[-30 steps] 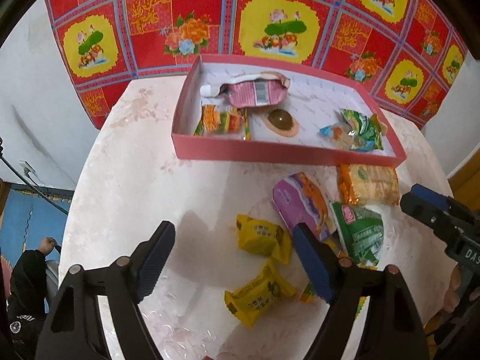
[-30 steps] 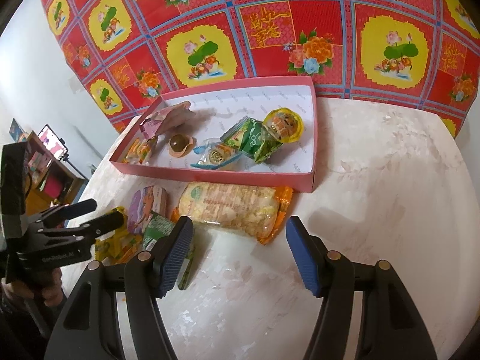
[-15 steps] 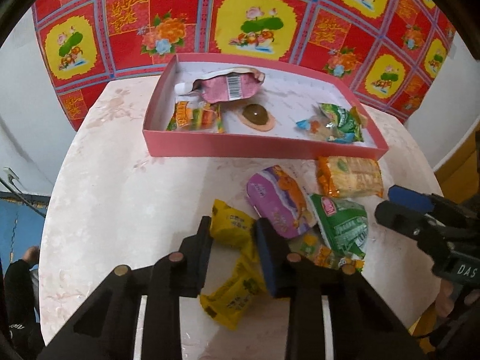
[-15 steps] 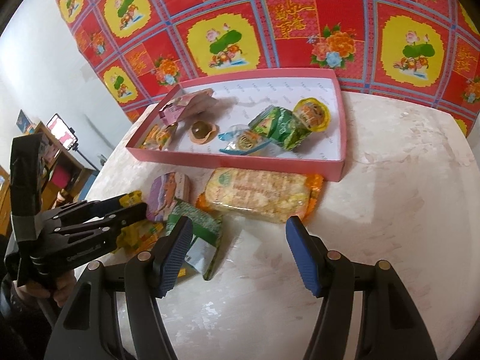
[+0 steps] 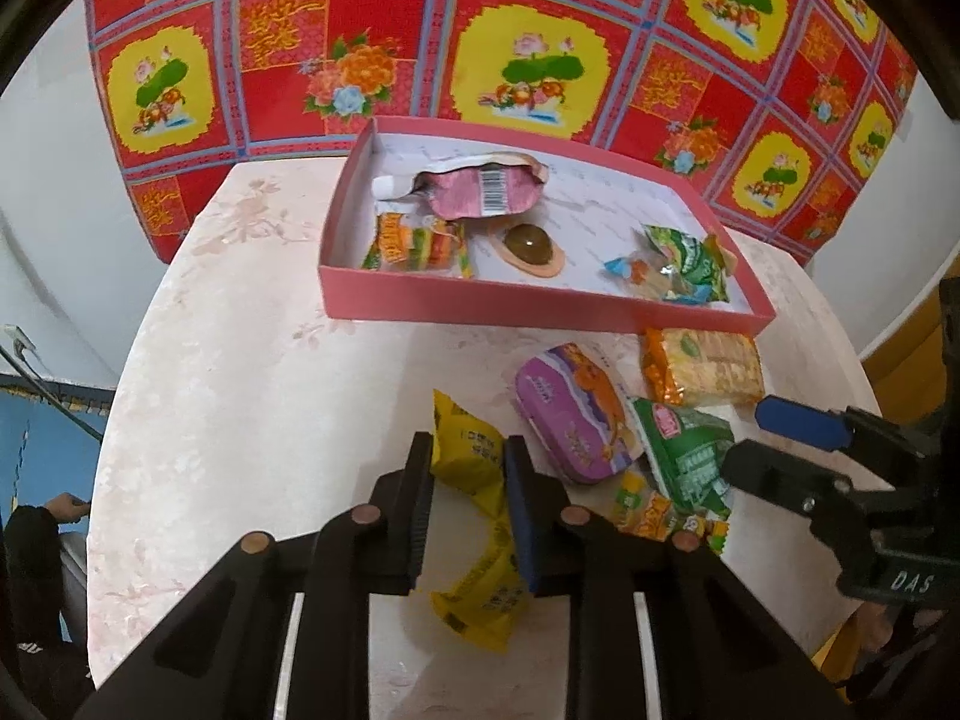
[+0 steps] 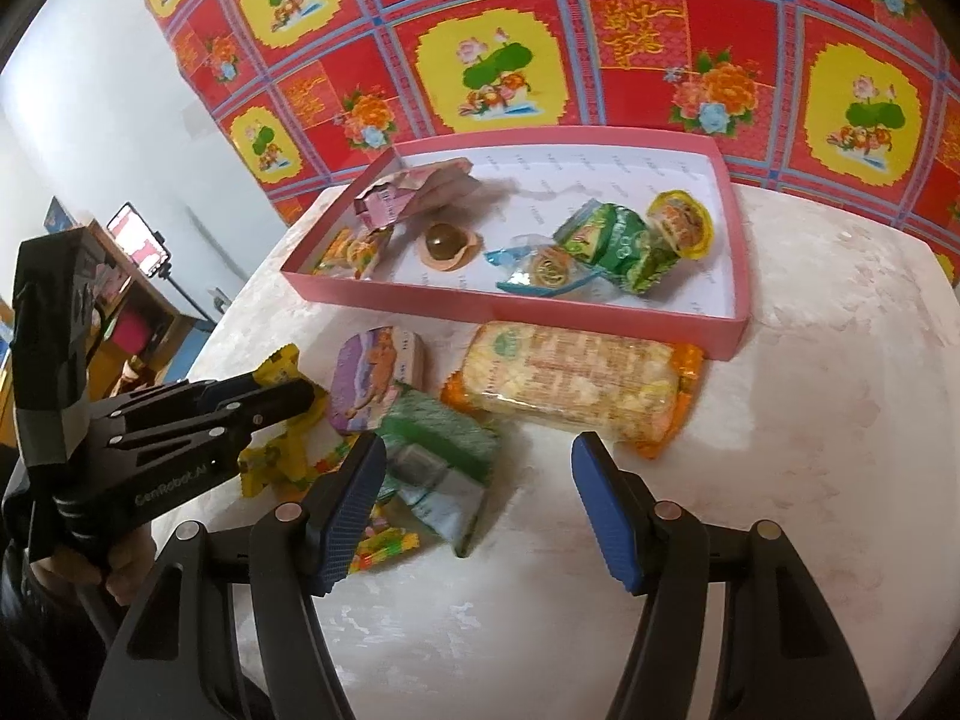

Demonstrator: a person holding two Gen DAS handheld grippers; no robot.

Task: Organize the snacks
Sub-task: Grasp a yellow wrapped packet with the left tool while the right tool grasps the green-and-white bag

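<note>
A yellow snack packet [image 5: 471, 450] is pinched between the pressed-together pads of the left gripper [image 5: 465, 480], low over the table [image 5: 240, 390], with the pink box [image 5: 540, 306] lying straight ahead, while the right gripper [image 6: 474, 480] is held spread and empty.

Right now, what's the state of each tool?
Left tool: closed on the yellow snack packet.
Right tool: open, holding nothing, over the table near the green packet.

Pink box [image 5: 540, 309], yellow packet [image 5: 471, 450], red floral cloth [image 5: 420, 36].
</note>
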